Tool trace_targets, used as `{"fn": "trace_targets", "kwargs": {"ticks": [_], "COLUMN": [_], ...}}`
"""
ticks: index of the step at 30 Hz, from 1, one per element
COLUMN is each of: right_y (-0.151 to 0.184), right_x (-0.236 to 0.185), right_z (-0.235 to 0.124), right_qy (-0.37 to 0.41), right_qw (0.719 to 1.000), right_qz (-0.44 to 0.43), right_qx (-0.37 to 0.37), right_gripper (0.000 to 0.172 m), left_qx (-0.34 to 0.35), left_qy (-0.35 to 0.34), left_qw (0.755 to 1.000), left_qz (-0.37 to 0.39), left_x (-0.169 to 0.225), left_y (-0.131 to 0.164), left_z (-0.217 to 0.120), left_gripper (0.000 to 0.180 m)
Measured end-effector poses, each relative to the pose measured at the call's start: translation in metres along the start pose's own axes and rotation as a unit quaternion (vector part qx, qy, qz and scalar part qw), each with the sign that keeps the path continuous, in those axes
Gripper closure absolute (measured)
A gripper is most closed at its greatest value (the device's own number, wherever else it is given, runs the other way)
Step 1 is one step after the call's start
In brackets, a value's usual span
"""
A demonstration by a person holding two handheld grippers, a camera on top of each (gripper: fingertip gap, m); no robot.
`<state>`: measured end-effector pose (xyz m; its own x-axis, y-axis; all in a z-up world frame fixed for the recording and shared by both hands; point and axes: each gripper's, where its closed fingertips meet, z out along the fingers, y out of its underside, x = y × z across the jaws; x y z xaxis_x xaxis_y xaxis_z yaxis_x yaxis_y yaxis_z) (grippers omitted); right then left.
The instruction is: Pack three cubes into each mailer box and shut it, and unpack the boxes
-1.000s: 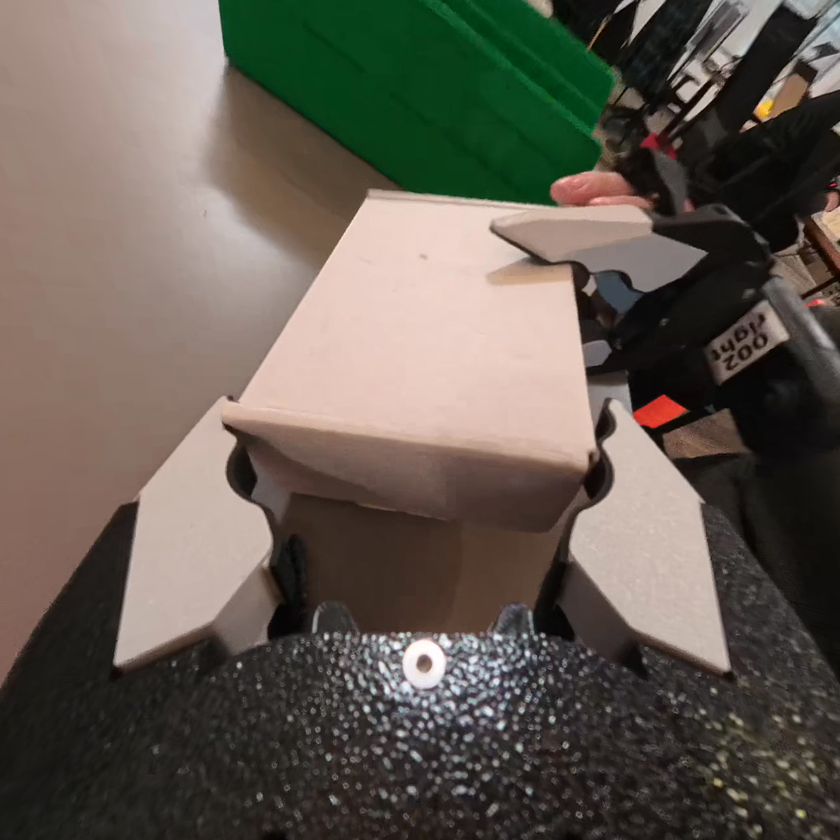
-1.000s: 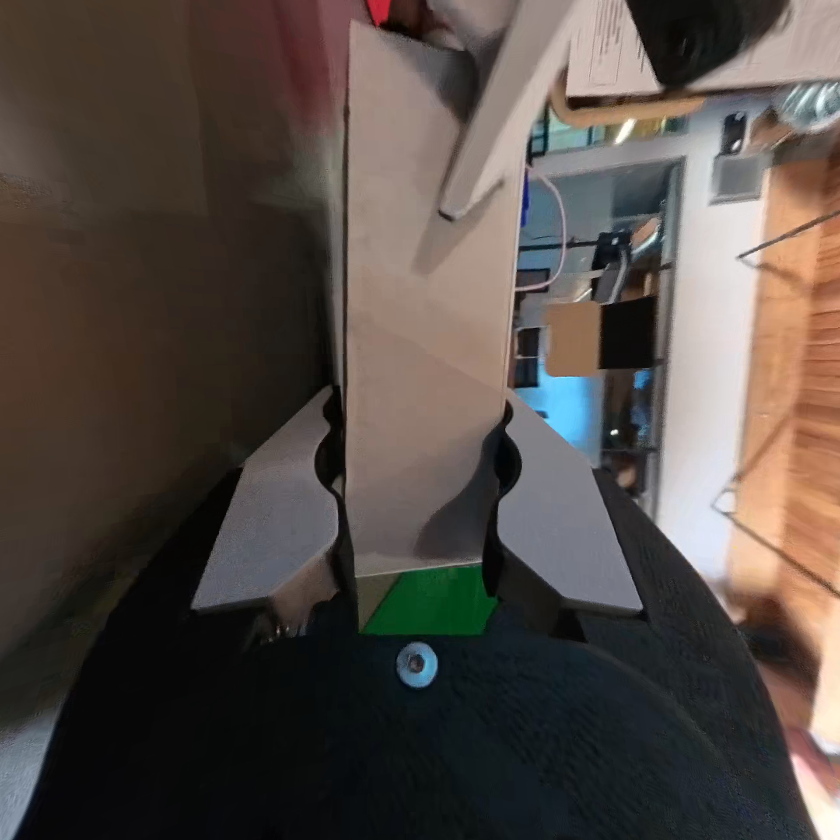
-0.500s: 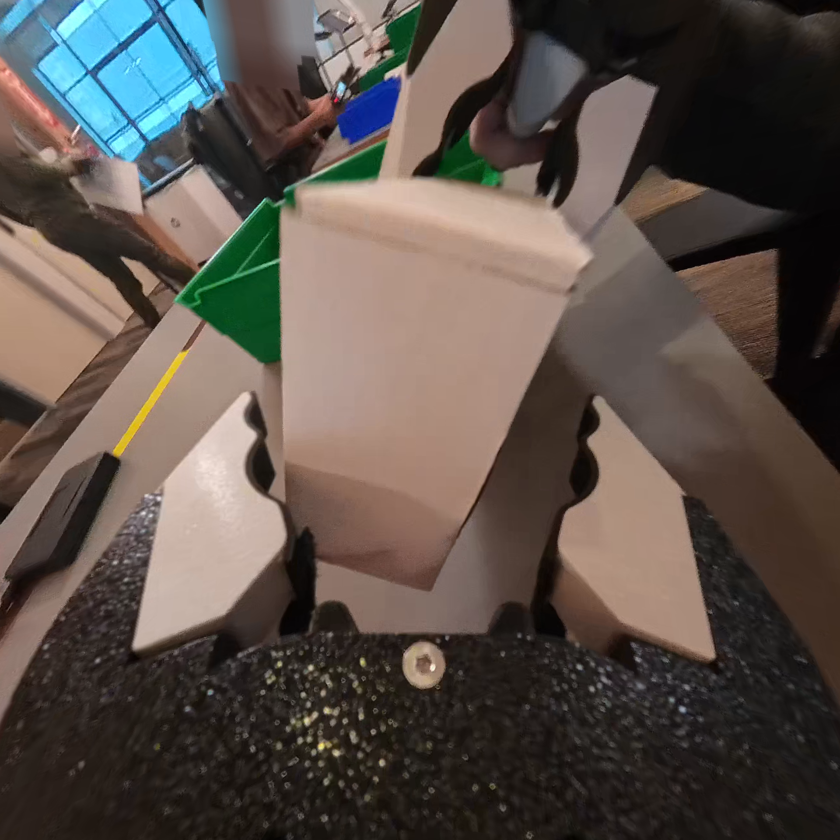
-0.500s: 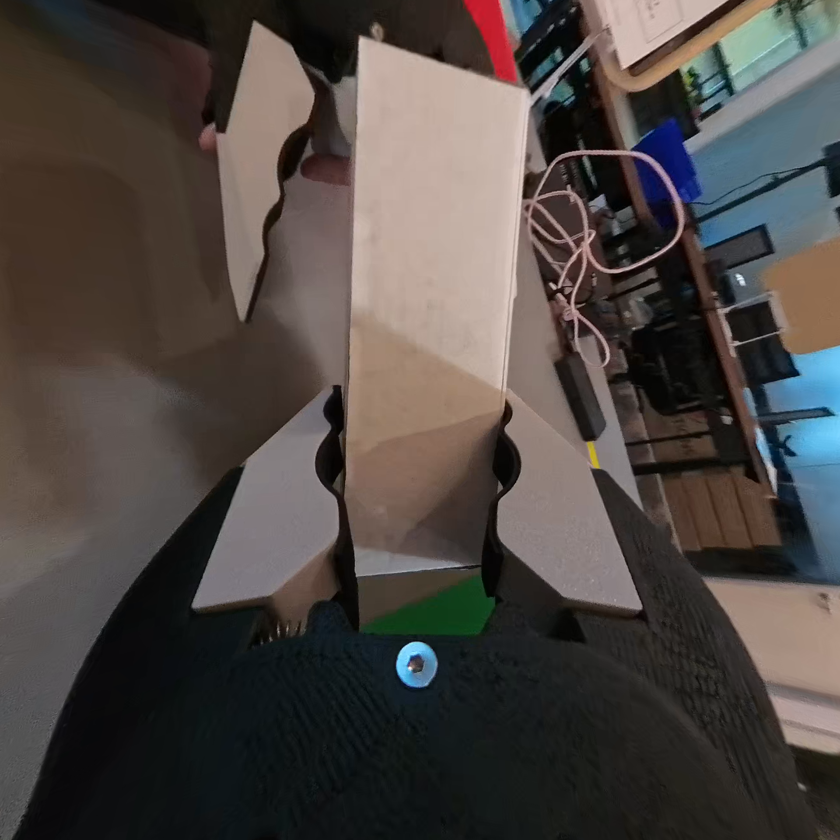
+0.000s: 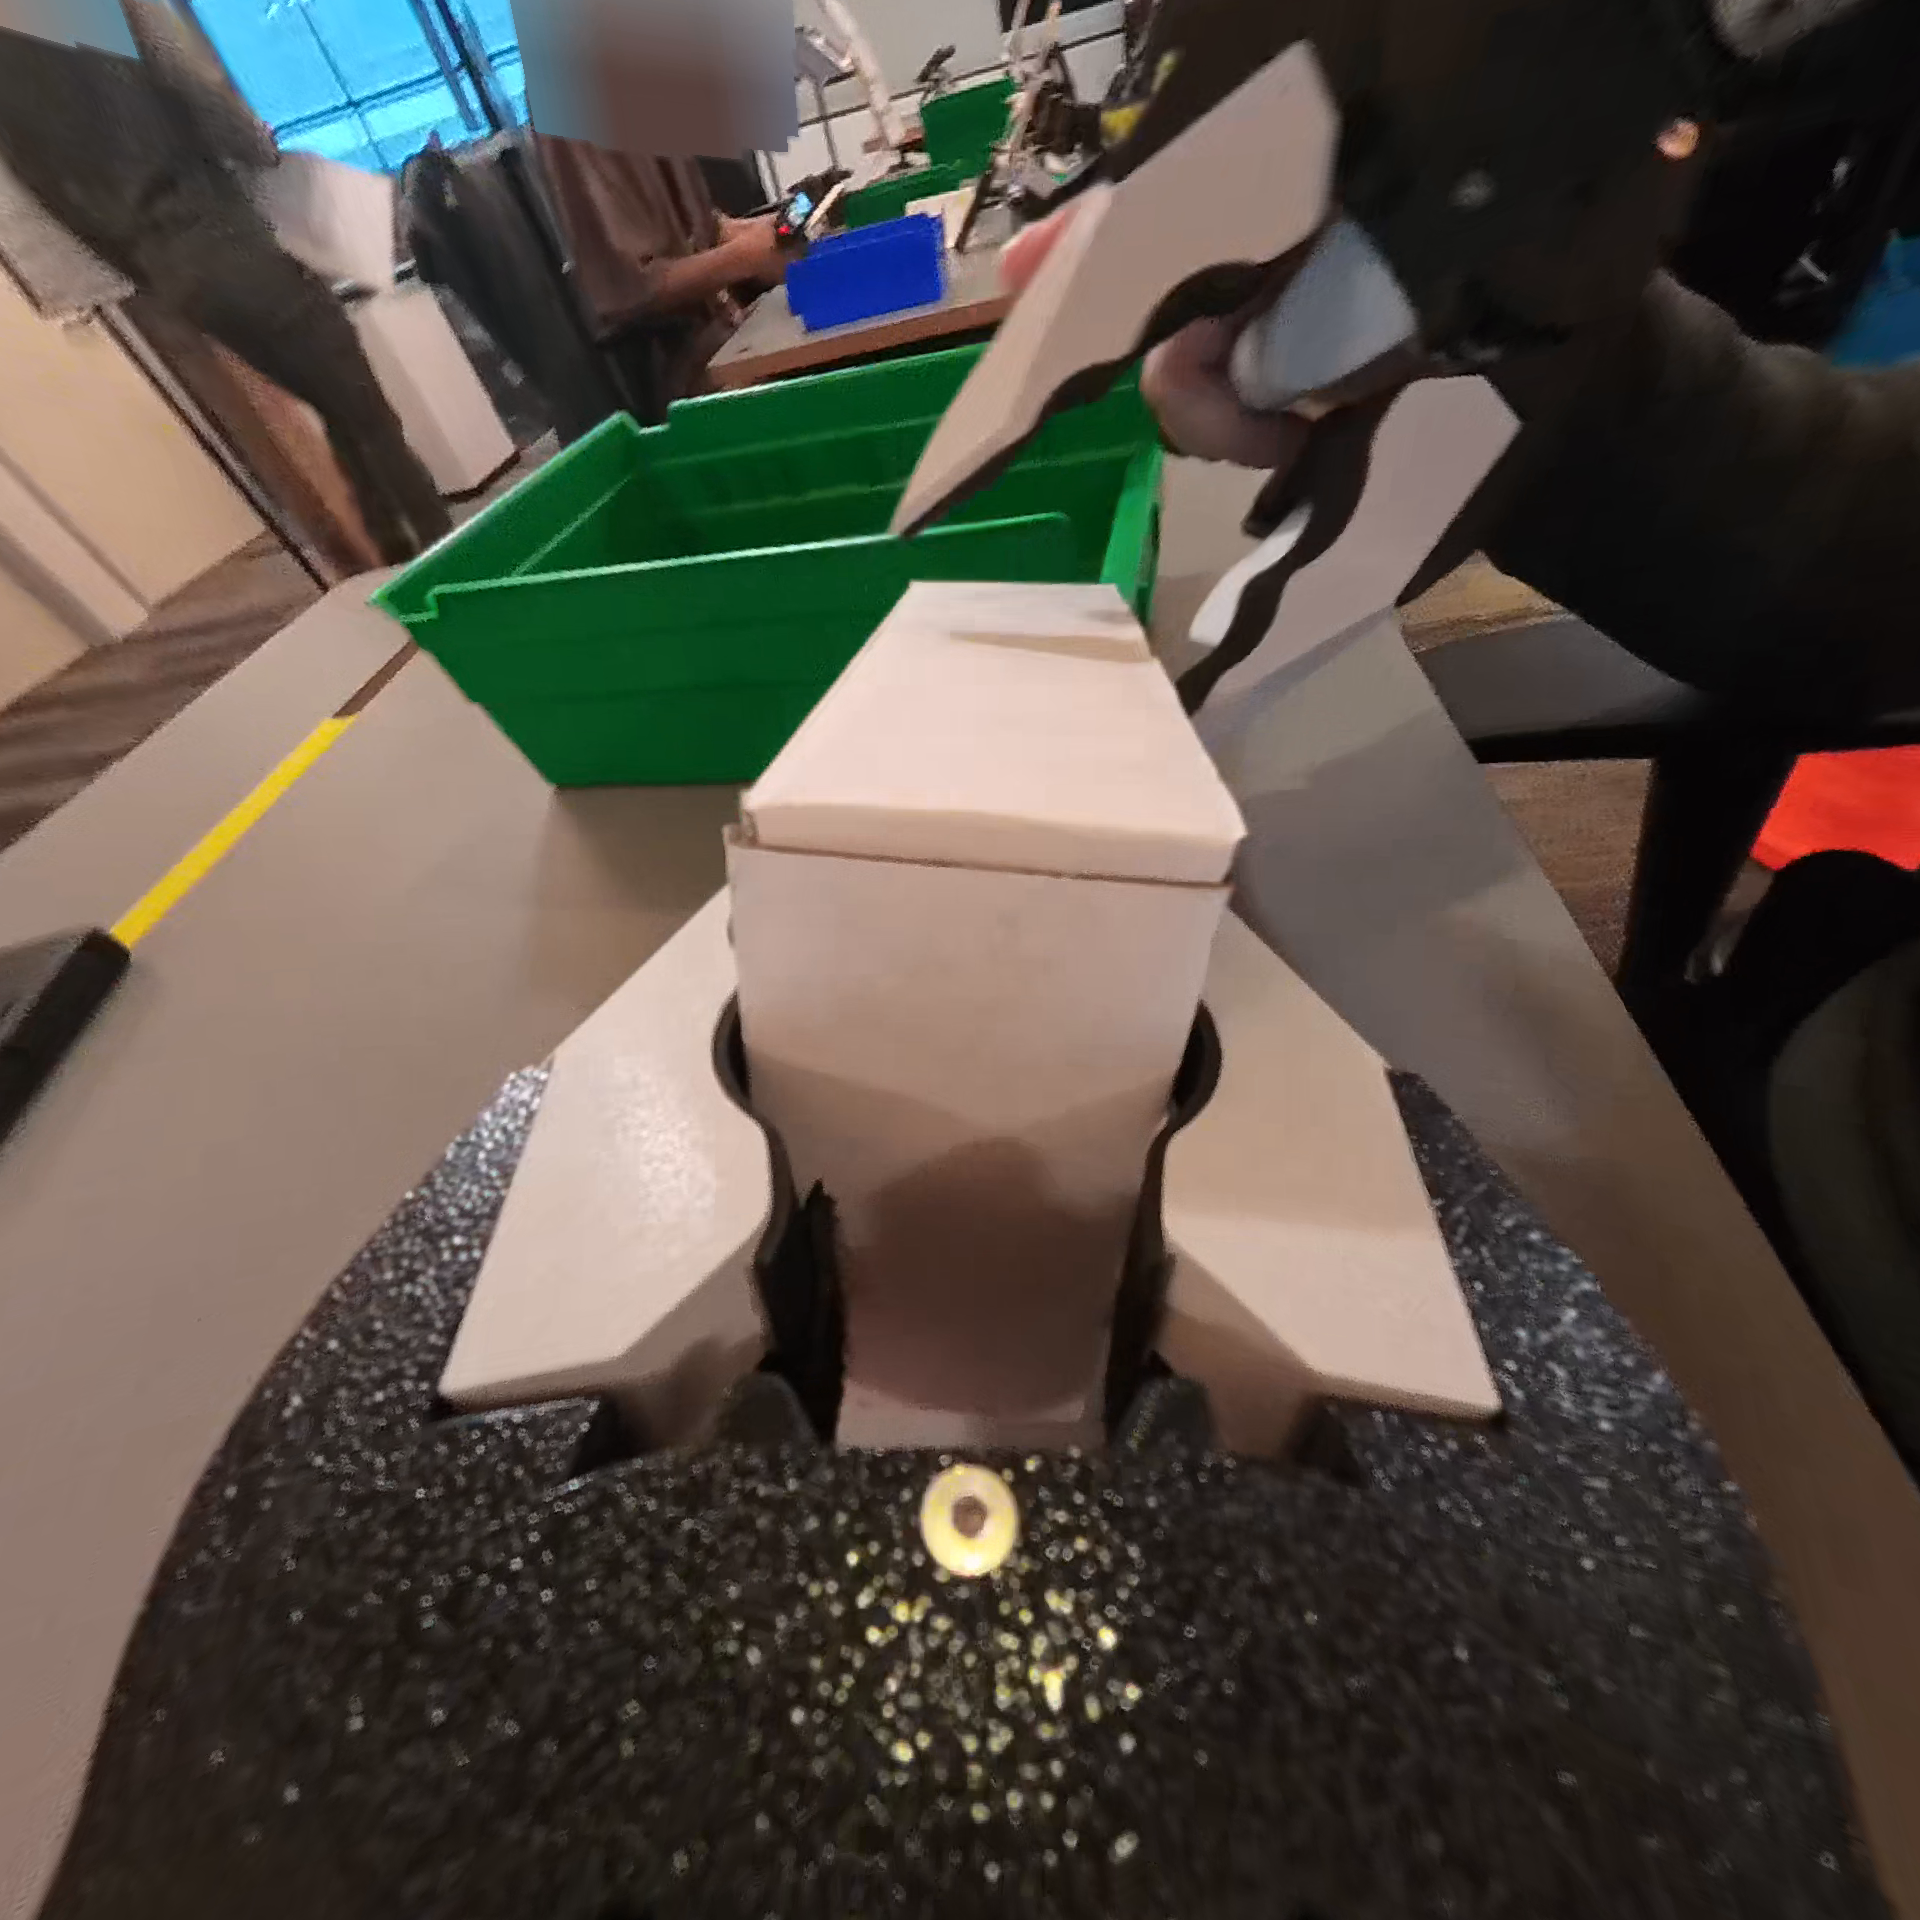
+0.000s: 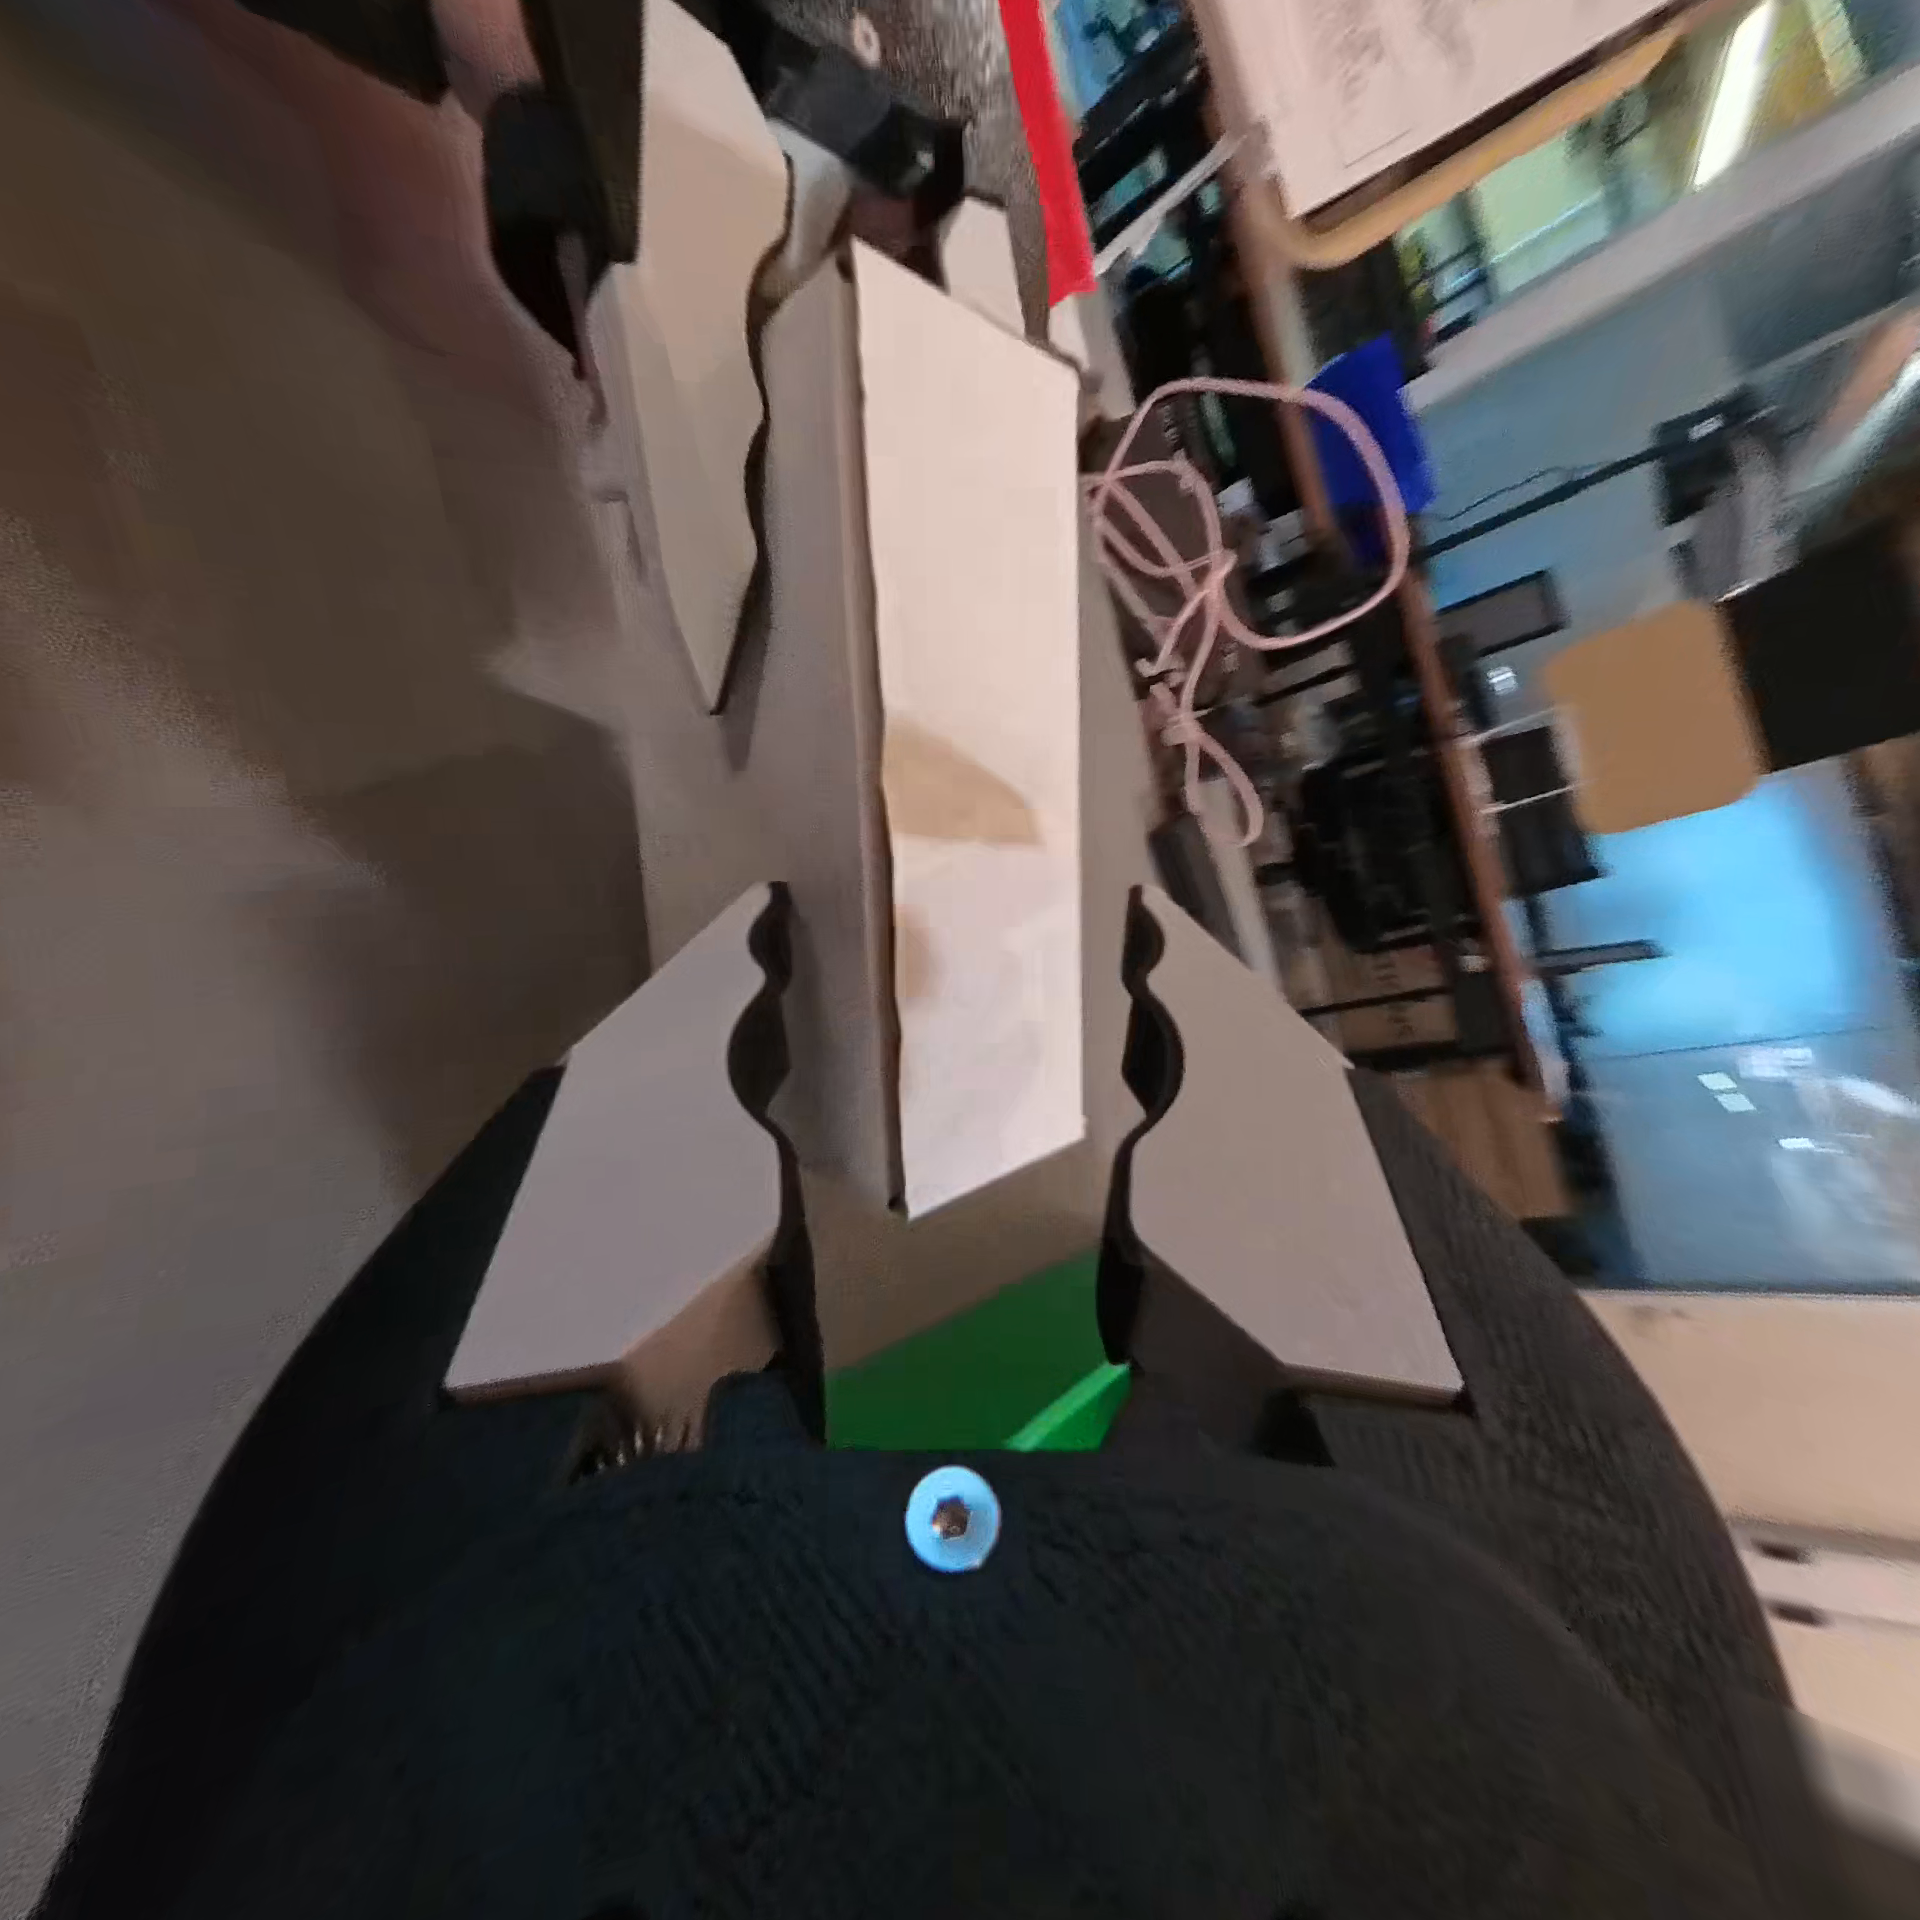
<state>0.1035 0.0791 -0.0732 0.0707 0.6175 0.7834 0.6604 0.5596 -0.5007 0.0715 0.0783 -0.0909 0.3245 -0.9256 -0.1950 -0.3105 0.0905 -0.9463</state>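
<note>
Mailer box: white cardboard mailer box, lid down, sits between the left gripper's two fingers with its long axis pointing away from the camera toward the green bin; whether its base rests on the surface is not shown.
Left gripper: left gripper is closed onto the box's near end; both fingers press against its side walls, at about the box's width.
Right gripper: right gripper is rolled sideways, so the room looks tilted in its view; its fingers stand apart with a sliver of gap on each side of the box's far end, so nothing is clamped. In the left wrist view it hangs above and beyond the box, fingers spread and angled down.
Hand: the hand around the right gripper's handle shows, with a dark sleeve behind.
Hidden: box contents are not visible; the box's underside and the left fingers' inner pads are covered by the box itself. The right wrist view is motion-blurred.
Edges and room: green bin stands just beyond the box, open top. The grey surface lies open to the left as far as a yellow tape stripe and a black object cut off at the frame edge; the right edge of the surface runs close beside the box.
Background: people and a blue bin on a far bench.
</note>
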Motion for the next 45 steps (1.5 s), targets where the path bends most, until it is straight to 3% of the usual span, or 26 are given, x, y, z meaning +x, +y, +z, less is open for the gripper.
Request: {"fn": "trace_targets", "kwargs": {"ticks": [2,7,15,25,27,35,37,45], "right_y": [-0.006,-0.022,-0.019,-0.022,-0.021,-0.032,-0.031,-0.024], "right_x": [0.004,0.011,0.016,0.009,0.005,0.015,0.023,0.034], "right_z": [-0.001,-0.005,-0.003,-0.001,0.0,-0.011,-0.019,-0.024], "right_qy": [0.027,0.064,0.081,0.099,0.096,0.106,0.105,0.108], "right_qw": [0.999,0.996,0.995,0.987,0.985,0.989,0.991,0.993], "right_qz": [-0.032,-0.051,-0.046,-0.124,-0.145,-0.103,-0.08,-0.02], "right_qx": [0.008,0.041,0.03,0.02,0.009,0.021,0.024,0.034], "right_gripper": [0.122,0.134,0.141,0.154,0.17,0.172,0.171,0.167], "left_qx": [-0.001,-0.004,-0.005,-0.008,-0.005,-0.005,-0.038,-0.059], "left_qy": [-0.009,-0.019,-0.014,0.011,0.007,-0.046,-0.053,-0.114], "left_qw": [1.0,0.999,0.999,0.999,0.999,0.996,0.985,0.938], "left_qz": [-0.019,-0.045,-0.05,-0.052,-0.045,0.08,0.16,0.324], "left_x": [-0.007,-0.014,-0.012,-0.001,-0.001,-0.006,-0.003,-0.003], "left_y": [0.002,0.006,0.006,0.009,0.007,0.002,0.014,0.009], "left_z": [-0.003,-0.005,-0.002,0.004,0.005,0.001,0.004,0.005], "left_gripper": [0.107,0.107,0.107,0.108,0.108,0.108,0.108,0.104]}}
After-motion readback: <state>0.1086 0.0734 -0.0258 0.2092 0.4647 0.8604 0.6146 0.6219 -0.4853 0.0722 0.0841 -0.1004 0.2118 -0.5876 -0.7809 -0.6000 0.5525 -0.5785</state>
